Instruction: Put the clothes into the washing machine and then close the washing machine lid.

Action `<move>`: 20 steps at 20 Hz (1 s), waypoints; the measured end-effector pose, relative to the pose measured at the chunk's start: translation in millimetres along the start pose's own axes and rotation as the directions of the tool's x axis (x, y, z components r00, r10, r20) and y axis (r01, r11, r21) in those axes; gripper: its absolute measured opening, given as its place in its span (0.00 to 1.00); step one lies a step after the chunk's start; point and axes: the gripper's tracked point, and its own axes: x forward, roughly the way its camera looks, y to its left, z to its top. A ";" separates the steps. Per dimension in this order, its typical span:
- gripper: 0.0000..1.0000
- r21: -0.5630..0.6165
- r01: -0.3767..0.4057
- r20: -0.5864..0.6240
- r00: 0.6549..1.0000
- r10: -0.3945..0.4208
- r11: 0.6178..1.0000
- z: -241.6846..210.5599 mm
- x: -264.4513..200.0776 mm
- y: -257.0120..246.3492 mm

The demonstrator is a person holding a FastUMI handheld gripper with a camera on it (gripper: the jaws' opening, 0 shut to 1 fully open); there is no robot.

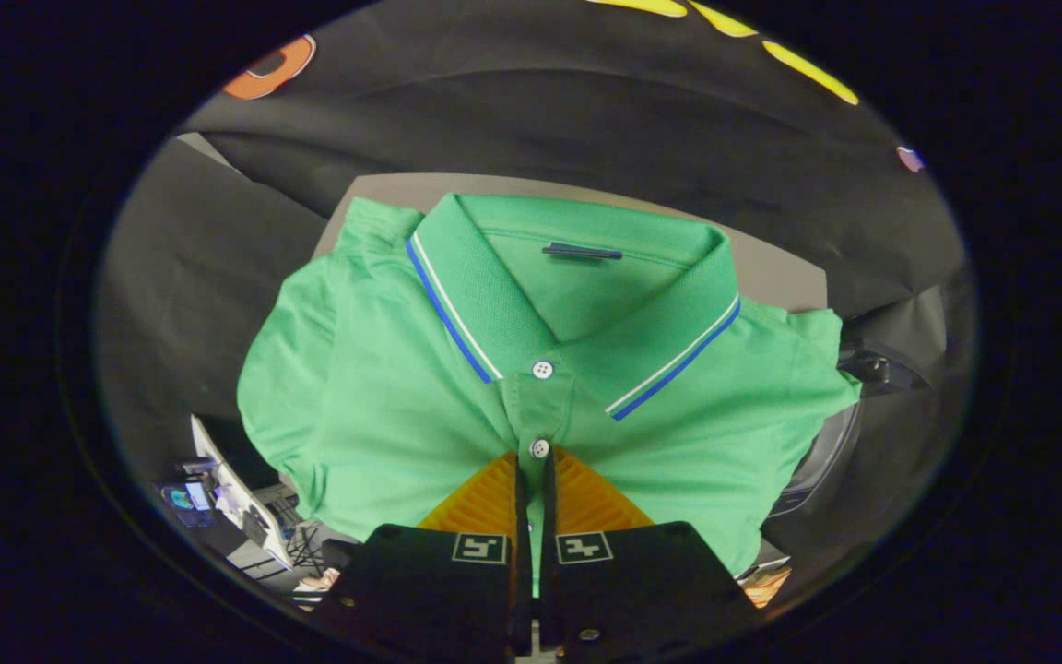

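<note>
**User1:** Claw (534,466) looks pinched nearly together, fingers squeezing a fold of the green polo shirt (531,387) right at the button placket, just under the lower button (539,448).

**User2:** Yep, and the shirt's spread out flat ahead of the fingers on a grey tabletop (775,267), collar (577,304) with the blue and white trim at the far end. Something dark and rounded sits beside the shirt's right sleeve, can't tell what it is.

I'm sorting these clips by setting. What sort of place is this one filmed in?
Probably a recording booth set up for laundry, not a home. Black cloth wall hangs behind a grey surface; the gripper is shut on a green polo shirt; cluttered desk items sit beyond the shirt.
</note>
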 end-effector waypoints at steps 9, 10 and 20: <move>0.06 0.007 -0.151 0.072 0.986 0.150 0.988 27.4 -63.9 -0.4; 0.06 0.000 -0.159 0.083 0.984 0.158 0.987 29.9 -70.5 -2.4; 0.06 -0.066 -0.250 0.200 0.945 0.258 0.966 80.9 -177.4 -30.9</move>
